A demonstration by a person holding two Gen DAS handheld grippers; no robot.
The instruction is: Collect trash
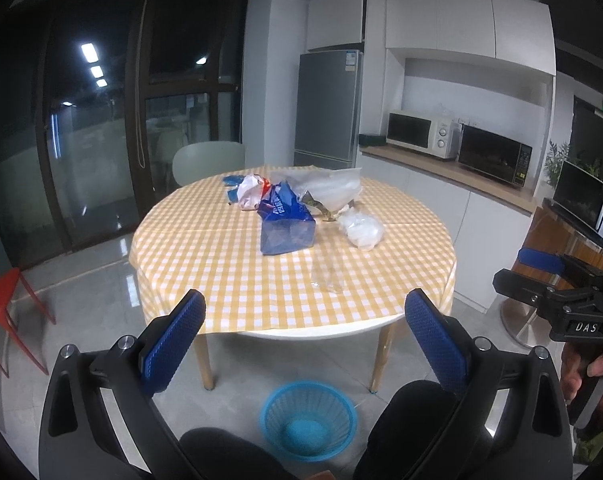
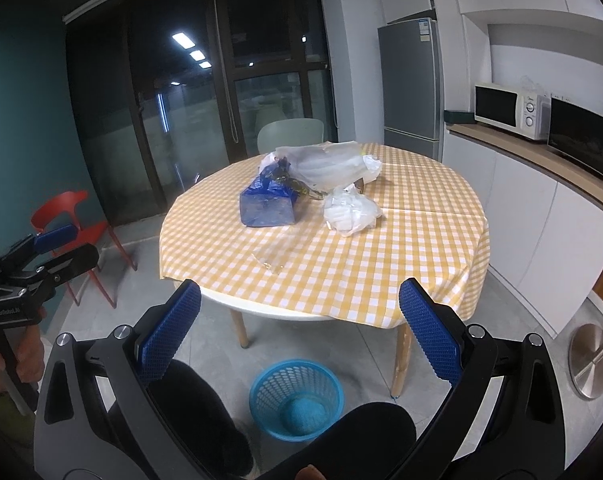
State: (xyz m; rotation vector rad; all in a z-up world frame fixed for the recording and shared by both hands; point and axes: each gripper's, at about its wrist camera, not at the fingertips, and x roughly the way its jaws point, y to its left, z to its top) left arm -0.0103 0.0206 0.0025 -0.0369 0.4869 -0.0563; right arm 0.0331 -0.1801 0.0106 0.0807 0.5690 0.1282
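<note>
Nothing is collected yet: both the left gripper (image 1: pixel 304 320) and right gripper (image 2: pixel 300 310) hang with jaws wide and empty. The trash, a blue bag (image 1: pixel 287 227) and white bags (image 2: pixel 351 210), lies on the bench (image 2: pixel 401 256) well ahead of the jaws, and the blue basket (image 2: pixel 295 398) stands on the floor below them. Next comes a reach forward to the nearest bag.

Crumpled bags (image 1: pixel 287 222), perhaps wrappers, mid-table.

left wrist: faces table (image 1: pixel 237 264) from its left | right wrist: from right | shared: table, basket (image 2: pixel 295 398)

Two microwaves (image 1: pixel 423 134) (image 1: pixel 493 155), one basket (image 1: pixel 308 420) (blue).
</note>
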